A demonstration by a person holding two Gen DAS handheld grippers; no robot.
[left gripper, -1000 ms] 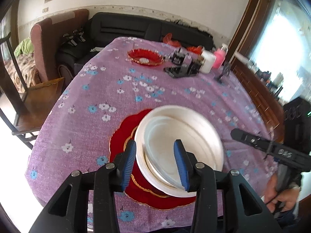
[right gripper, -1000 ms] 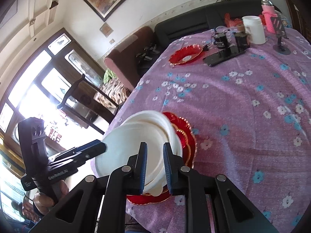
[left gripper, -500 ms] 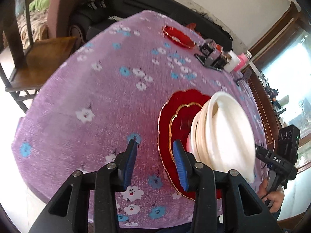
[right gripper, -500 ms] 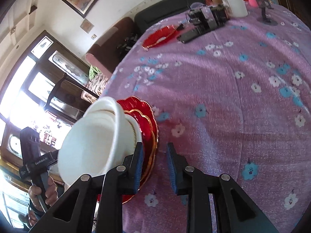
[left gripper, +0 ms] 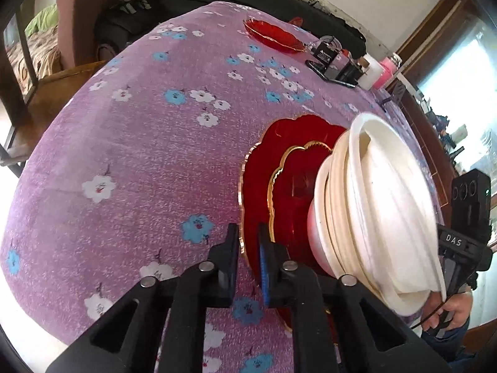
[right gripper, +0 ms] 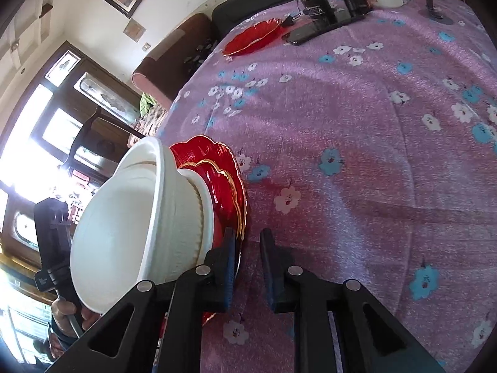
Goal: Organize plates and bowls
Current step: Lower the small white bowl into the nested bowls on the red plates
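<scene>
Two scalloped red glass plates with gold rims (left gripper: 289, 186) lie stacked at the near edge of the table under its purple flowered tablecloth (left gripper: 139, 155), the smaller one on the larger, and on them sits a nest of white bowls (left gripper: 372, 205); three rims show, though the exact count is hard to tell. A third red glass plate (left gripper: 273, 35) rests alone toward the far edge, just beside a black tray of small containers (left gripper: 332, 65), a white cup (left gripper: 371, 73) and a pink bottle (left gripper: 386, 70). The left gripper (left gripper: 248, 248) reaches in low from the near edge, tilted sideways, its blue-padded fingers (left gripper: 264, 267) drawn close on either side of the big plate's gold rim, apparently pinching it. From the opposite side the right gripper (right gripper: 247, 248) comes in at the same low level; one of its fingers (right gripper: 230, 251) overlaps the plates' rim while the other stands over bare cloth, the jaws a little apart with a clear gap between them. Each view shows the opposite hand around its handle (right gripper: 66, 309).
</scene>
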